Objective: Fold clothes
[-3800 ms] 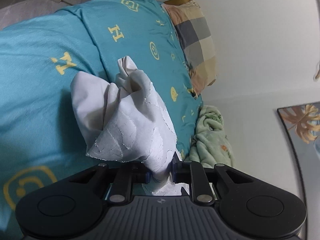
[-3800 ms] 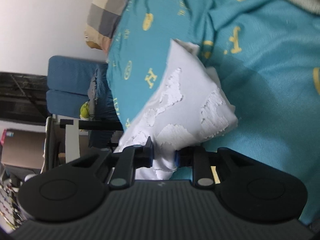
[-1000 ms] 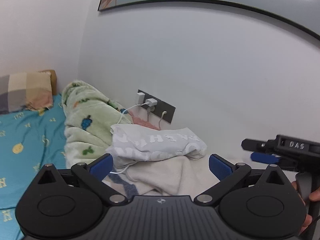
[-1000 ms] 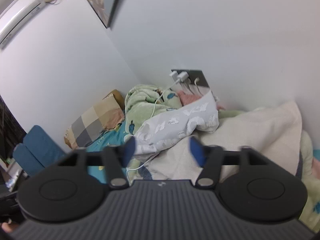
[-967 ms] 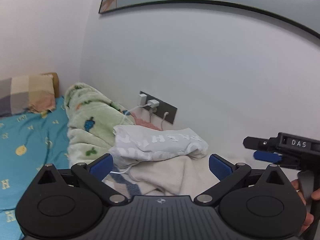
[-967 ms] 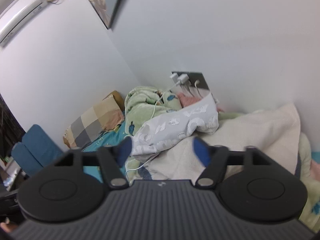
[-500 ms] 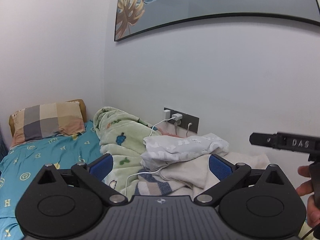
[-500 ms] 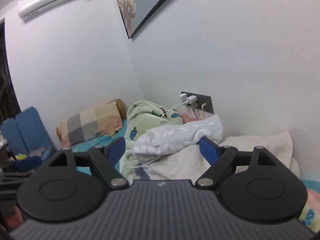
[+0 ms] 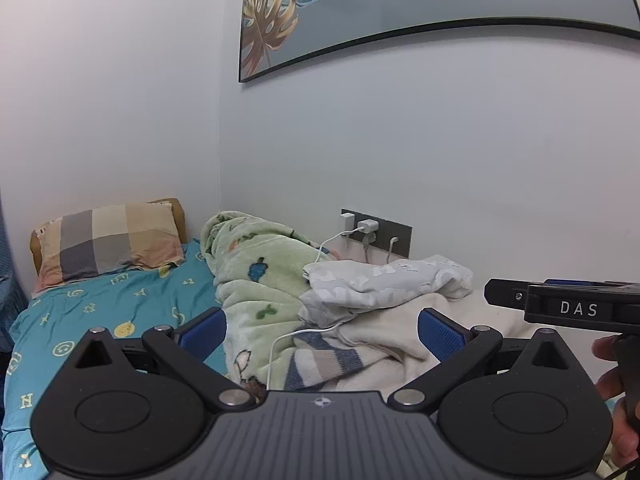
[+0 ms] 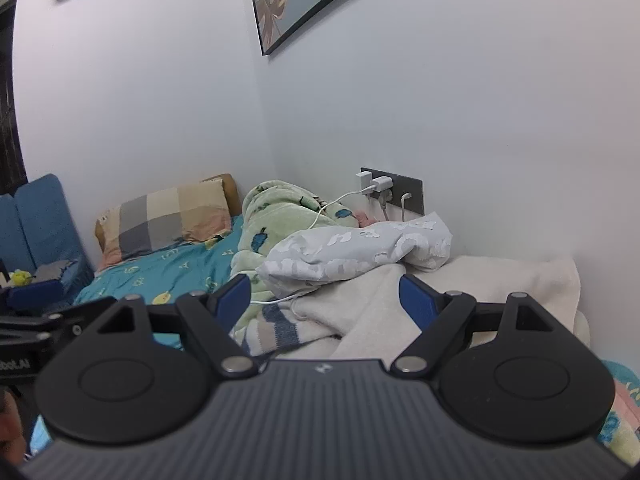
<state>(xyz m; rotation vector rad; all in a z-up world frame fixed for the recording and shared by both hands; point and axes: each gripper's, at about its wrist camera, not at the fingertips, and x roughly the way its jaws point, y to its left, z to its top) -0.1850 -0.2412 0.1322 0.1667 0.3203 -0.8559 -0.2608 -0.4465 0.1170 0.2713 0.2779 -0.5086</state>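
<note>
— What's changed? A few seconds back both tongs were clamped on that white garment over the teal sheet.

— Not now. The left tongs are spread wide with nothing between them, and the right tongs are just as wide and just as bare. The folded white garment has been let go: it lies on the cream blanket heaped by the wall, just beside the green fleece blanket, right under the wall socket.

— And since half a second ago?

— Both tongs have drawn back and lifted; more wall and more bed show than did then. The garment hasn't stirred.

— So this piece is finished?

— I'd judge so: folded, set down, released. It sits a little slumped on soft bedding with a white charger cable running under its near edge, so it could sag.

— Any basket or drawer for it?

— None that I can see. Only the bed, with a checked pillow at its head.
</note>
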